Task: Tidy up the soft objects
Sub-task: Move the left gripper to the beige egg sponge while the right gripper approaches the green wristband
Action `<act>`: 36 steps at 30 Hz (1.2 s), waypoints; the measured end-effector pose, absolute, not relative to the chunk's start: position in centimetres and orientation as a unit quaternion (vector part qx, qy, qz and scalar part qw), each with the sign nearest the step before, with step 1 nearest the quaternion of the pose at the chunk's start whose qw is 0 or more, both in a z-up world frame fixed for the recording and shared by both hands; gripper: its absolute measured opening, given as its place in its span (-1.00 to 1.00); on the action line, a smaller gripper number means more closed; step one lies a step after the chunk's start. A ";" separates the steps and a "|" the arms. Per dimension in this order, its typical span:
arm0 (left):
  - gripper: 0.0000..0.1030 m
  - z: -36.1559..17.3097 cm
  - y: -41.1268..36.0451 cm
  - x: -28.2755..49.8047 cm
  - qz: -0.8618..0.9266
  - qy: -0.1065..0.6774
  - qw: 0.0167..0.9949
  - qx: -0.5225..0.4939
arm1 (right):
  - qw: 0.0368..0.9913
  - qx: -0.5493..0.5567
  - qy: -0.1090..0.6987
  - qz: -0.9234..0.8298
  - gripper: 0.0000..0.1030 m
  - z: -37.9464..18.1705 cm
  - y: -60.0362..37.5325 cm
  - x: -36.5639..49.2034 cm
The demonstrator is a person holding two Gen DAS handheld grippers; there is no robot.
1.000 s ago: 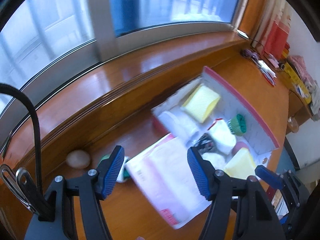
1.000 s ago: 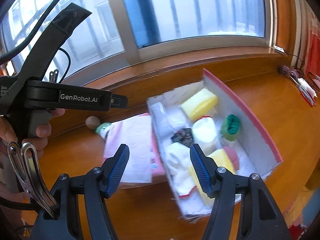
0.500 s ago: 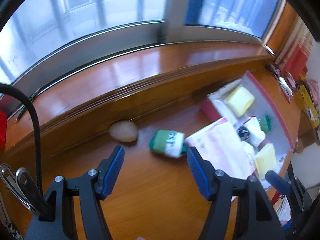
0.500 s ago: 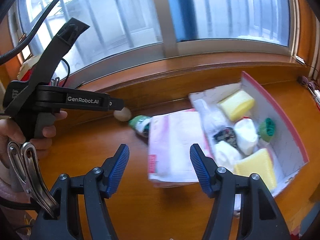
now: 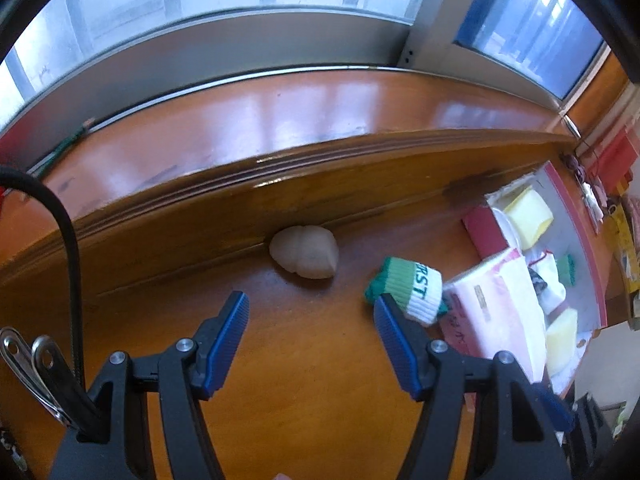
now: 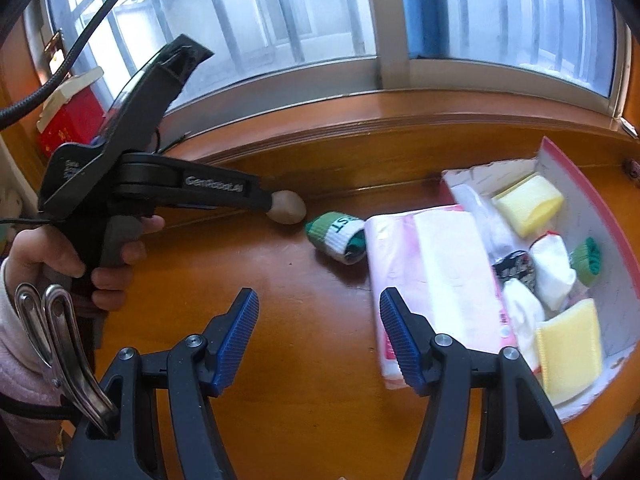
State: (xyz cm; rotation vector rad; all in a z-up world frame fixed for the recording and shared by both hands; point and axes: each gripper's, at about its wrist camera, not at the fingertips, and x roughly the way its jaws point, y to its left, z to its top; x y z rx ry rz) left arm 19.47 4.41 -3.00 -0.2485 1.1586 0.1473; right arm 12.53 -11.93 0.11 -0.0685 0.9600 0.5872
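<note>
Left gripper (image 5: 311, 322) jaws apart, nothing between them, pointing down at bare wooden desk (image 5: 304, 364). Since 1 s ago its view has swung off the tissue pack (image 5: 494, 312) and box (image 5: 592, 276), now looks at the beige lump (image 5: 303, 252) lying against the ledge under the window sill (image 5: 280, 120). Lump sits just past the pad tips, roughly centred btw them, not touched. Rolled green/white sock (image 5: 412, 290) is just right of the lump, apart from it, right pad overlaps it in view, sock seems to touch the tissue pack edge

Right gripper (image 6: 318, 328) also apart, empty, over bare desk left of the tissue pack (image 6: 432, 276). It has slid left too: 1 s ago the box was btw its pads, now the box (image 6: 624, 248) is off to the right. Same view shows a hand (image 6: 68, 256) on the left tool's handle, its nose reaching toward the lump (image 6: 287, 207); sock (image 6: 338, 236) lies btw lump and pack

Box already holds 2 yellow sponges (image 6: 528, 200), white cloth bits (image 6: 554, 266), a small green roll (image 6: 587, 260), a dark patterned piece. Outside the box: lump, sock, tissue pack

Reading: both hands left the box side and moved to the loose stuff, so next pick prob. the lump w/ left. Jaws look wide enough for it. Ledge right behind it could block the far pad. Lump material unclear, looks squashy
</note>
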 end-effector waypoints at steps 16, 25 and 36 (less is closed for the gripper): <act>0.34 -7.8 6.5 22.8 0.099 0.553 0.814 -0.146 | 0.829 -0.037 0.489 0.269 0.25 -2.9 -9.8 13.3; 0.22 -9.2 6.9 23.5 0.104 0.549 0.812 -0.170 | 0.826 -0.040 0.495 0.267 0.25 -3.7 -9.3 13.2; -0.18 -9.7 6.3 22.6 0.084 0.540 0.818 -0.179 | 0.825 -0.040 0.500 0.261 0.25 -4.1 -9.0 13.0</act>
